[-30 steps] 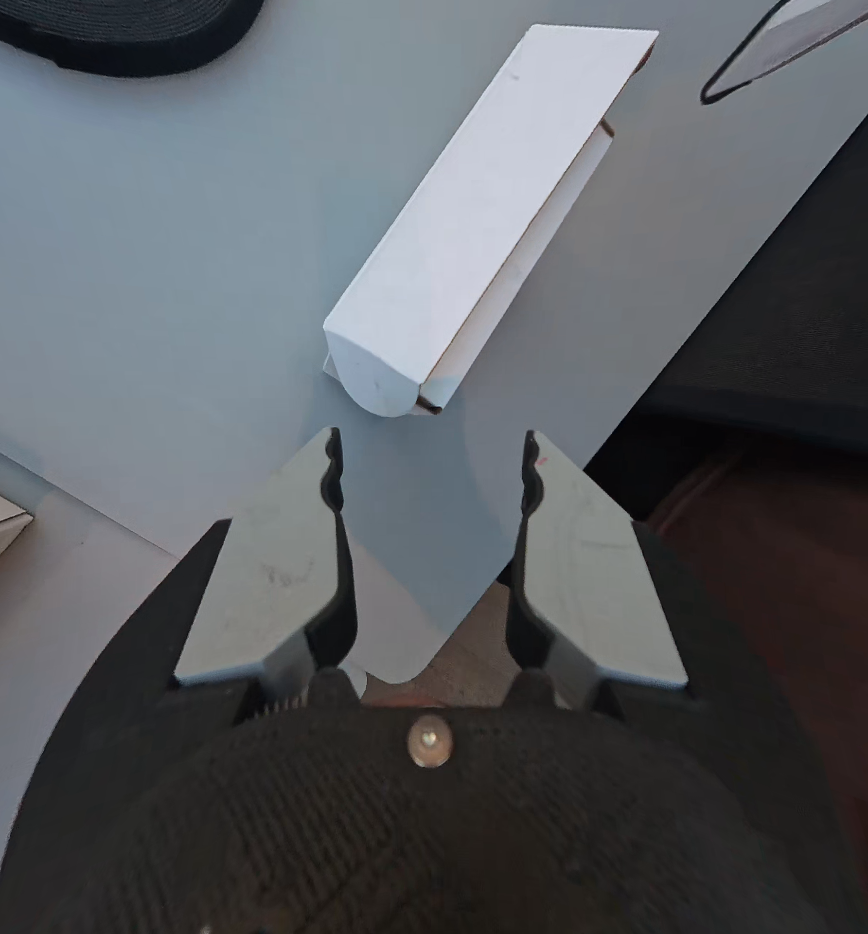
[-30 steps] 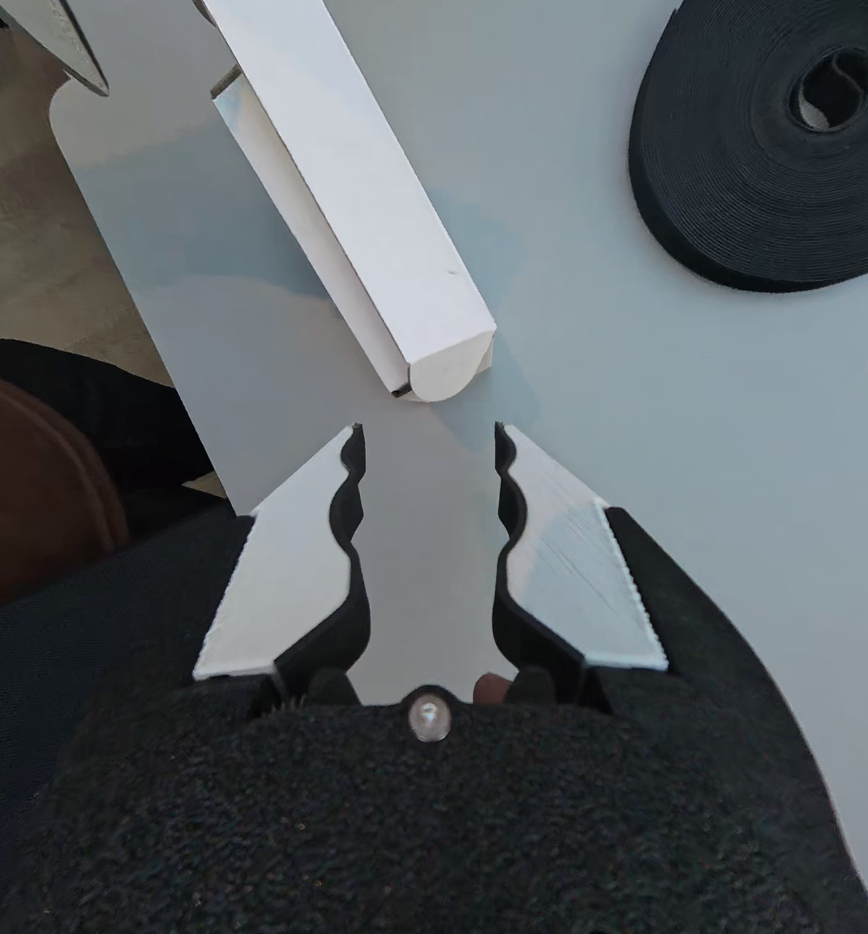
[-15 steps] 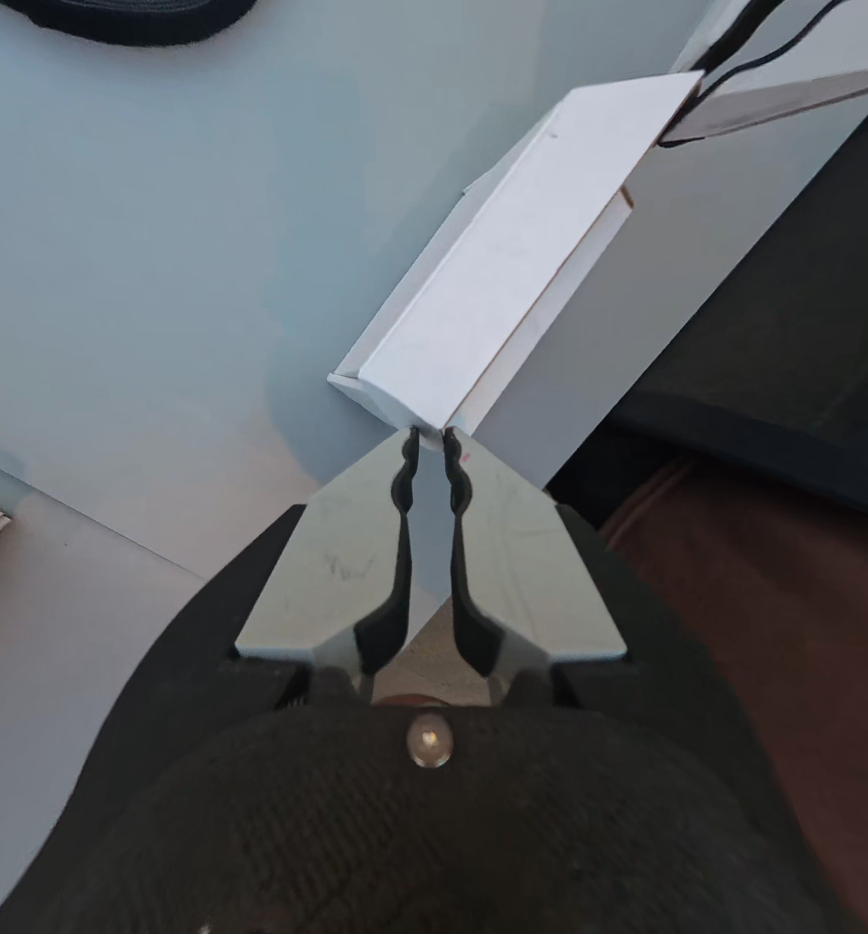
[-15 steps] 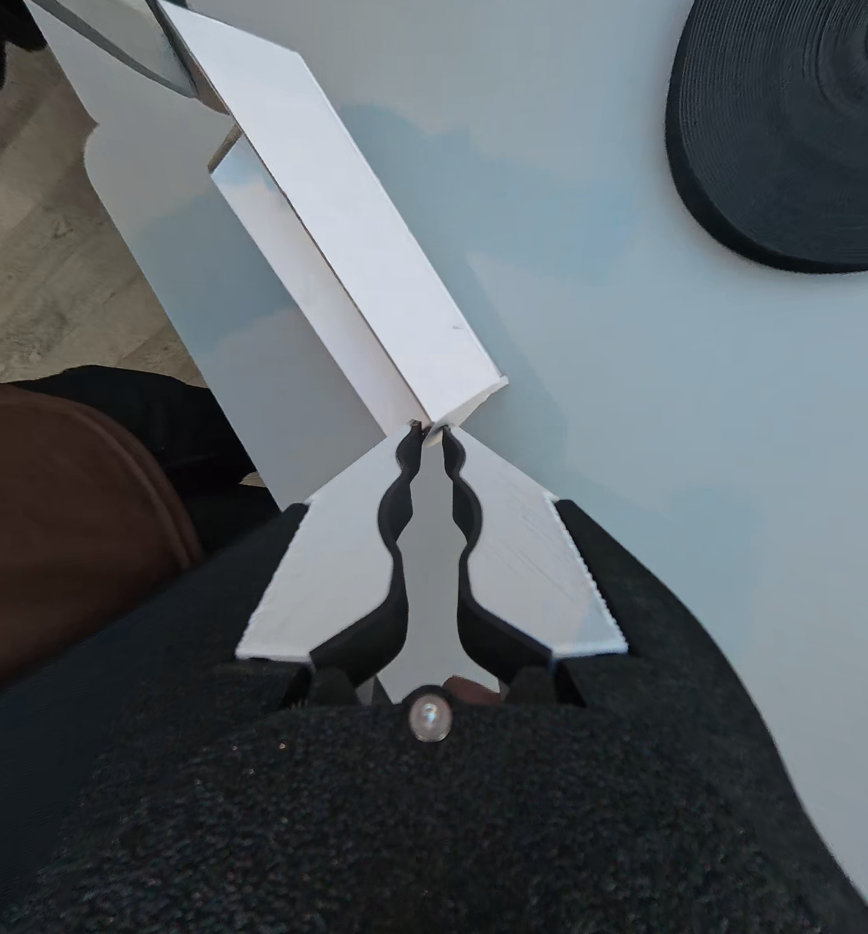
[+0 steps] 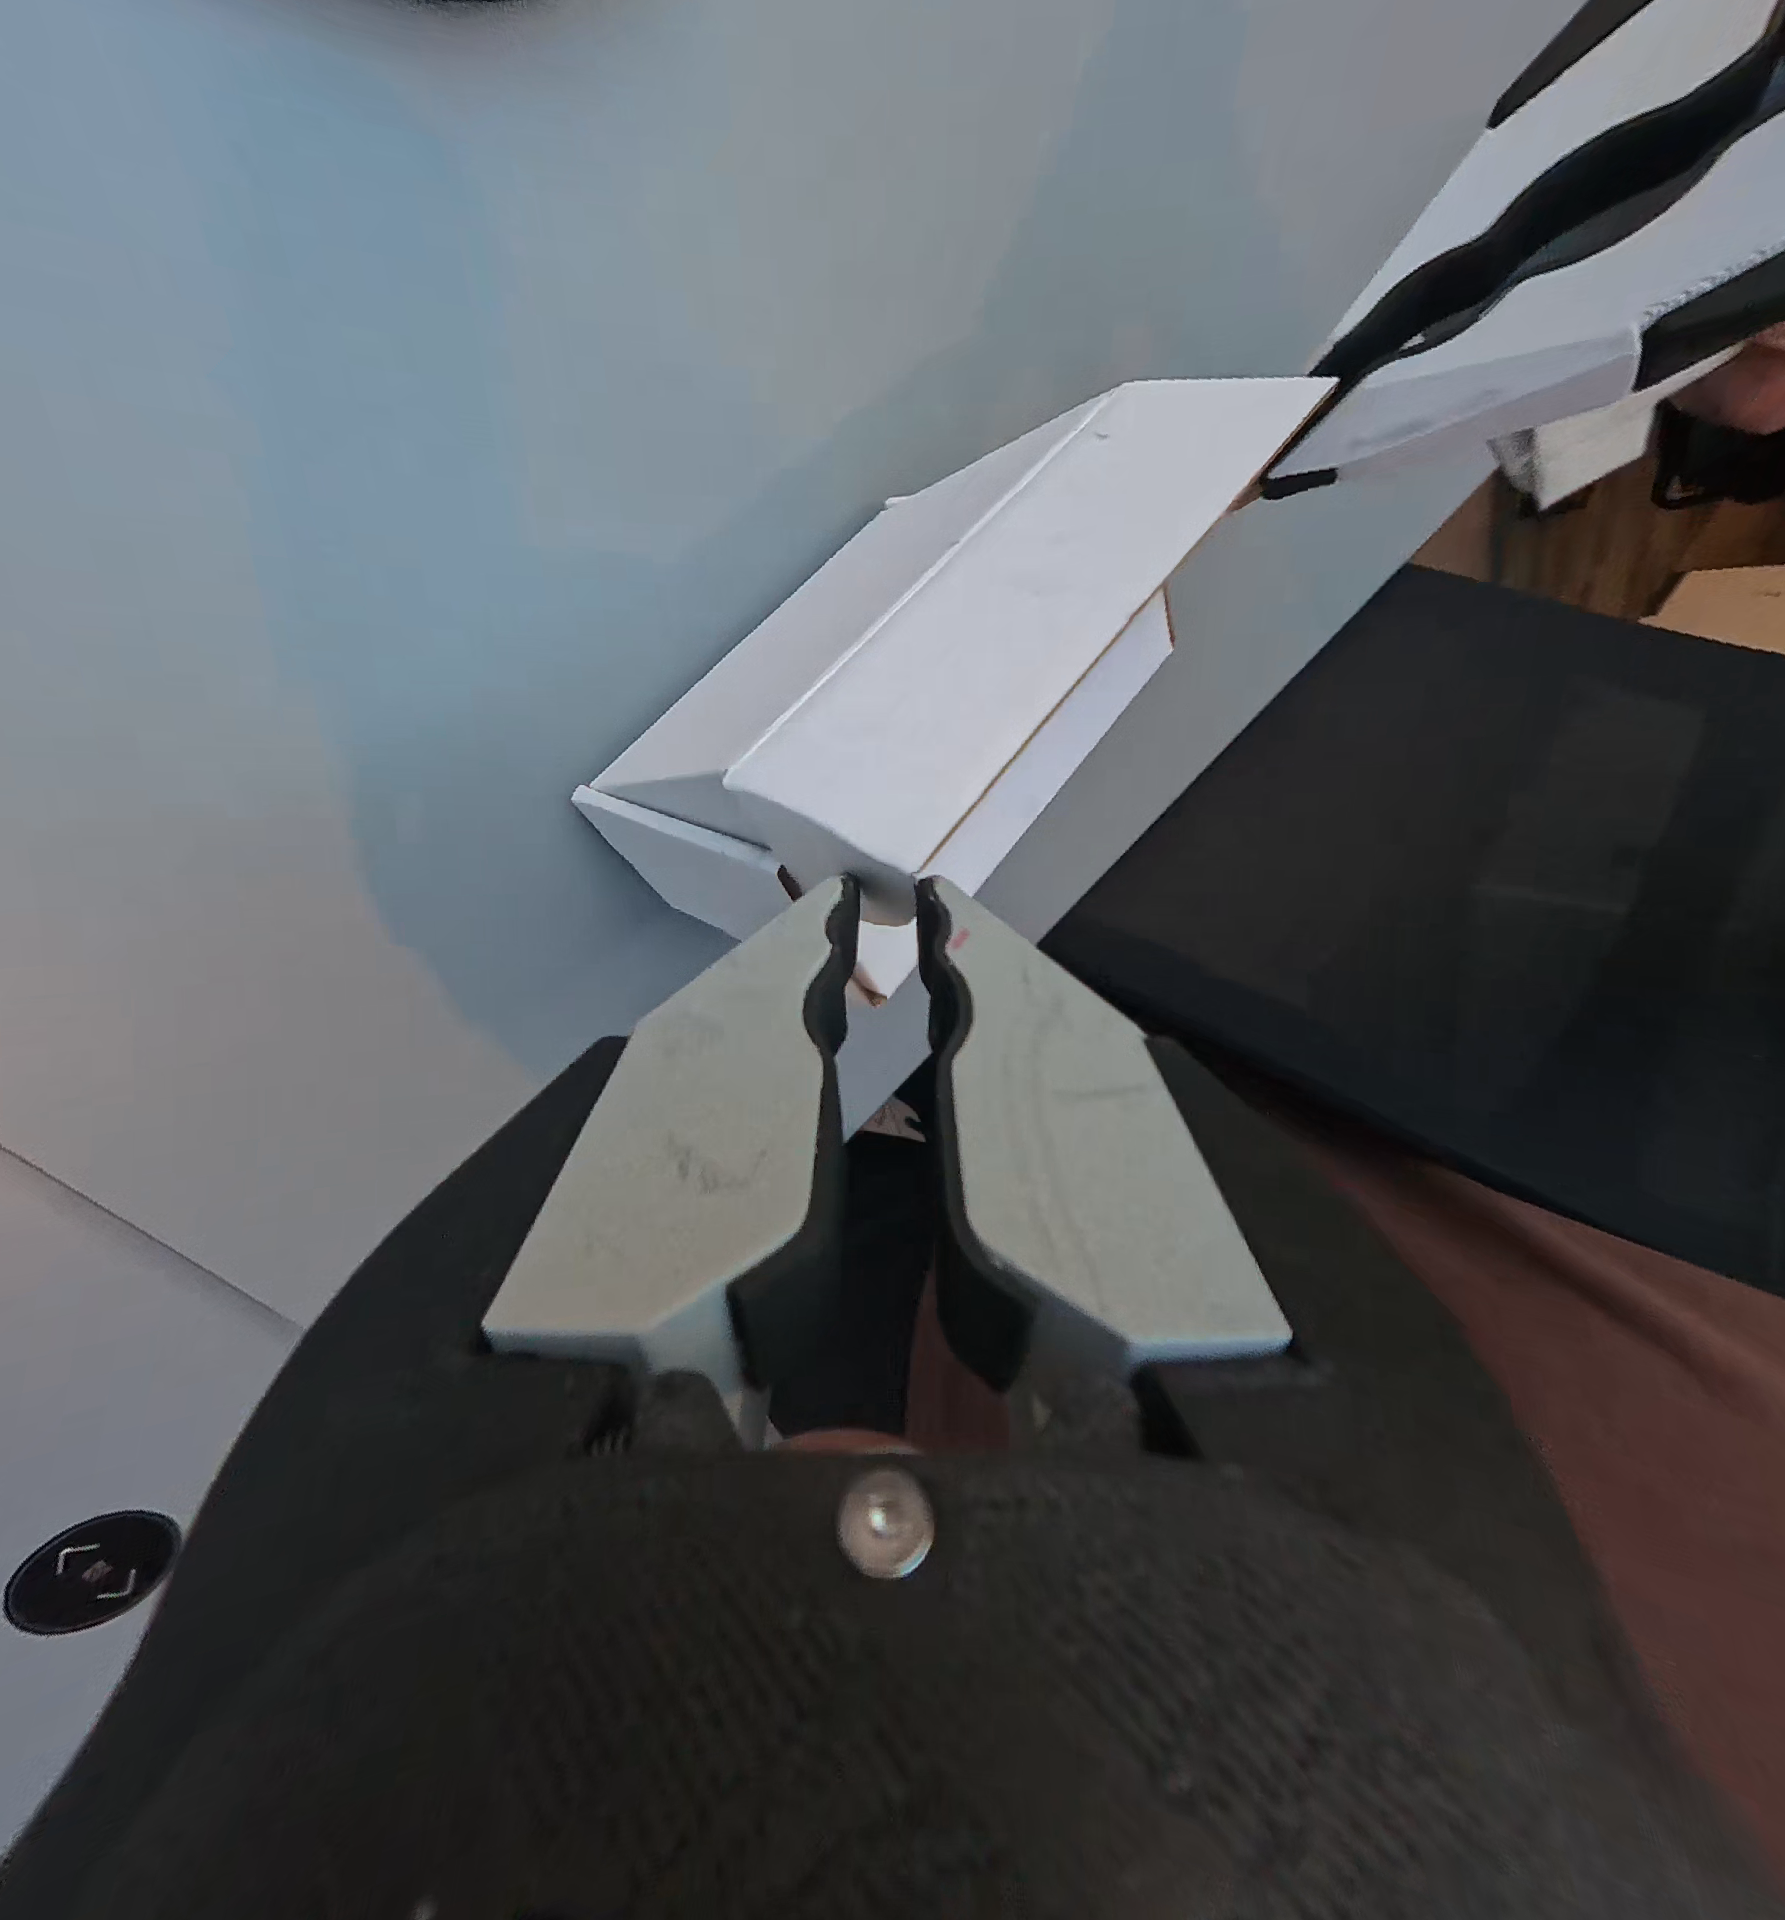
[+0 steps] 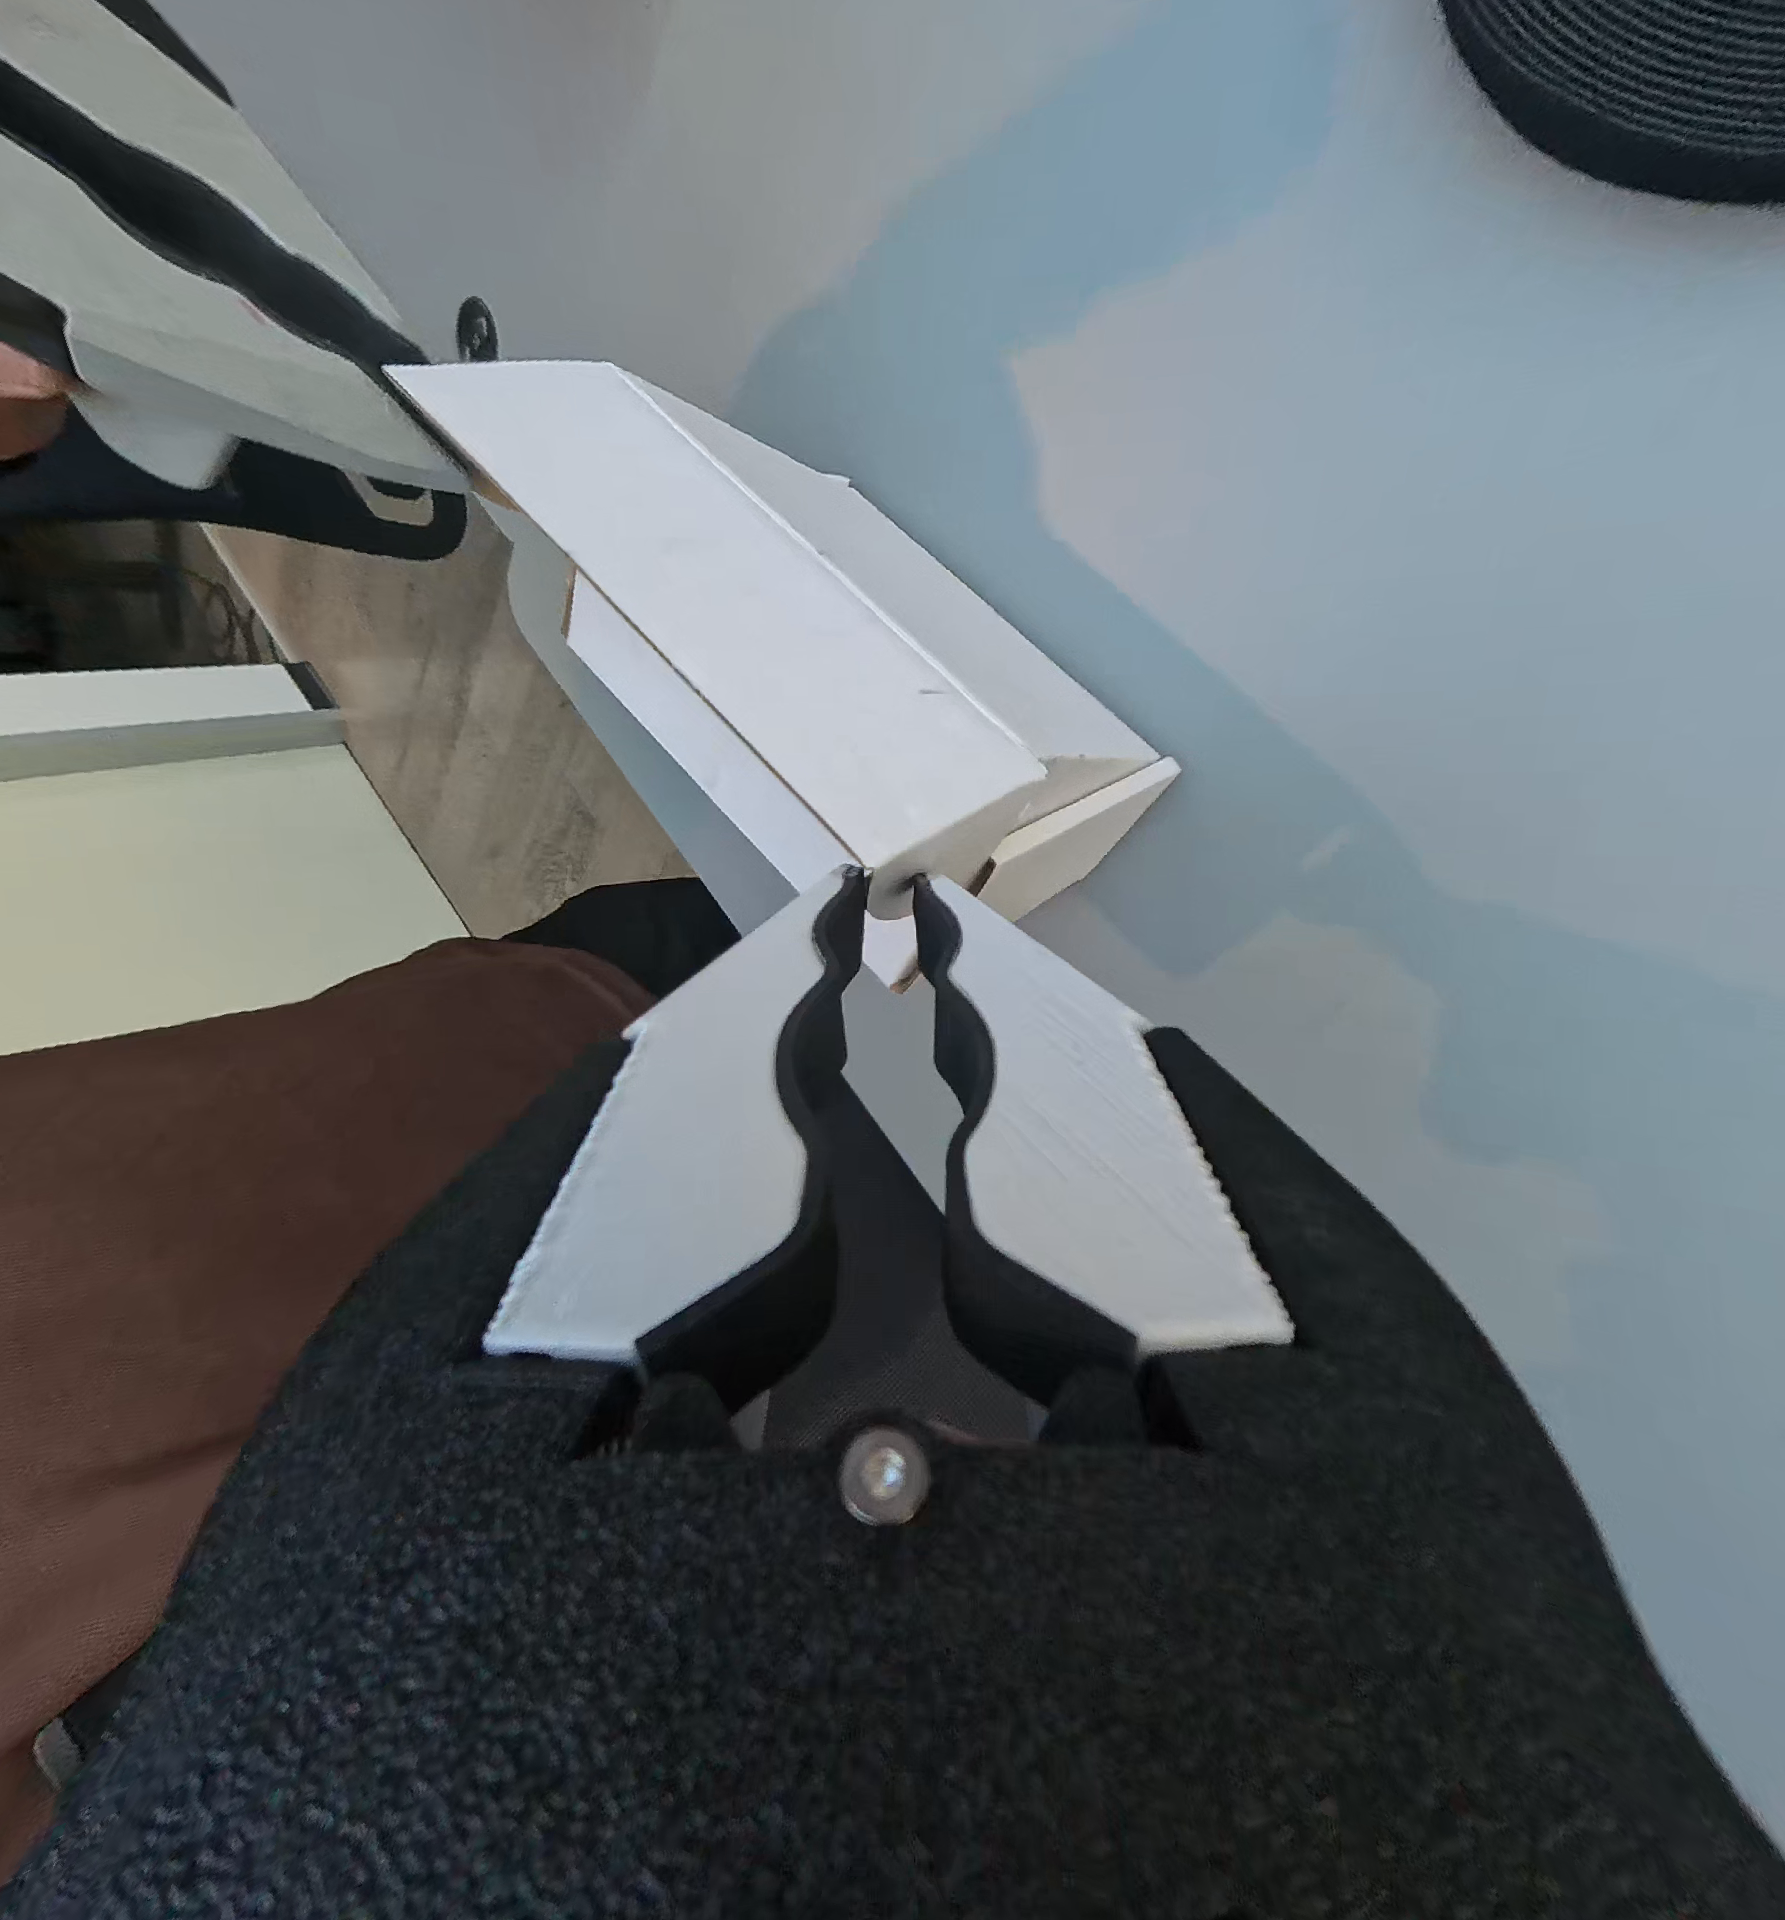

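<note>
surface (image 5: 244, 520): pale grey | black tape roll (image 6: 1677, 94): far edge | white cardboard box (image 5: 971, 665): lifted, lid ajar, contents hidden | left claw (image 5: 880, 896): pinching one end flap | right claw (image 6: 883, 888): pinching opposite end

**Whites, blacks and a pale blue-grey**

I am seeing a white cardboard box (image 5: 929, 717) with thin brown raw edges at frame centre. My left gripper (image 5: 880, 902) is showing pale grey fingers with wavy black pads; my right gripper (image 6: 886, 894) is showing white fingers, black-lined too. The table (image 5: 296, 468) is reading pale blue-grey. A black ribbed roll (image 6: 1677, 94) is sitting upper right, brown fabric (image 6: 140, 1195) lower left.
</note>
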{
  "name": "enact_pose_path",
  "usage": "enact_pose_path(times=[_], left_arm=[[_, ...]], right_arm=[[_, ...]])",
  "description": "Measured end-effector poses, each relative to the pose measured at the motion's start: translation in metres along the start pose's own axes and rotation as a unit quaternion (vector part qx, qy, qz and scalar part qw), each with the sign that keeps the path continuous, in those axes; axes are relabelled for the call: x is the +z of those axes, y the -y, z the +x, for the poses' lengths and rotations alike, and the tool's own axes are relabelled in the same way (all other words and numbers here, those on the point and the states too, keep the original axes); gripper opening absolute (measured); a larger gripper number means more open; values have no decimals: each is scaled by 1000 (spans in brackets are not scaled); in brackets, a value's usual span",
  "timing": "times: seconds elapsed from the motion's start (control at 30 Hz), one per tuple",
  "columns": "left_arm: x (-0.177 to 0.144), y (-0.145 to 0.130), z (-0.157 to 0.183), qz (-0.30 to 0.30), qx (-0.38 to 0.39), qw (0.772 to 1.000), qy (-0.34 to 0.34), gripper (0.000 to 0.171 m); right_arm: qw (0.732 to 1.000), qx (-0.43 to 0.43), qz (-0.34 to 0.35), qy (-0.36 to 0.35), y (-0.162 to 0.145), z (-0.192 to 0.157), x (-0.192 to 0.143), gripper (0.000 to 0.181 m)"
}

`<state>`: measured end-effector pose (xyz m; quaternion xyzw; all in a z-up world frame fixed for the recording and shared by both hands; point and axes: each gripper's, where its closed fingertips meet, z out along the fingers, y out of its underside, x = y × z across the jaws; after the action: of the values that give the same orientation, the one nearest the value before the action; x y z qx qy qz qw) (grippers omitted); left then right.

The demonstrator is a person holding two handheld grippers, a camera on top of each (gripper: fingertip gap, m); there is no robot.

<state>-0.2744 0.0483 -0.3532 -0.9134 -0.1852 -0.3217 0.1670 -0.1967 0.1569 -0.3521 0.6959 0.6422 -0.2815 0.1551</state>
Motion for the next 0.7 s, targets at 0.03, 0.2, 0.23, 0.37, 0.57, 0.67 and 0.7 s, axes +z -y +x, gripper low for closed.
enact_pose_path(times=[0.03, 0.2, 0.23, 0.37, 0.57, 0.67, 0.7], left_arm=[[0, -1, 0, 2, 7, 1000, 10, 8], [1, -8, 4, 28, 67, 995, 68, 7], [1, -8, 4, 38, 75, 994, 75, 6], [2, -2, 0, 88, 117, 985, 91, 7], [-3, -8, -13, 68, 197, 972, 108, 42], [-2, -17, -27, 52, 239, 961, 129, 83], [0, -19, -30, 48, 259, 956, 131, 93]], right_arm=[[1000, -4, -2, 0, -1, -1, 0, 8], [999, -46, -3, -8, -12, -6, 0, 9], [999, -50, 4, -11, -12, -5, 0, 9], [994, -100, 34, -37, -7, -2, 2, 14], [989, -133, 25, -63, -6, 2, 3, 8], [990, -131, 31, -46, -5, -1, 1, 11], [989, -136, 32, -40, -6, -3, 1, 15]])
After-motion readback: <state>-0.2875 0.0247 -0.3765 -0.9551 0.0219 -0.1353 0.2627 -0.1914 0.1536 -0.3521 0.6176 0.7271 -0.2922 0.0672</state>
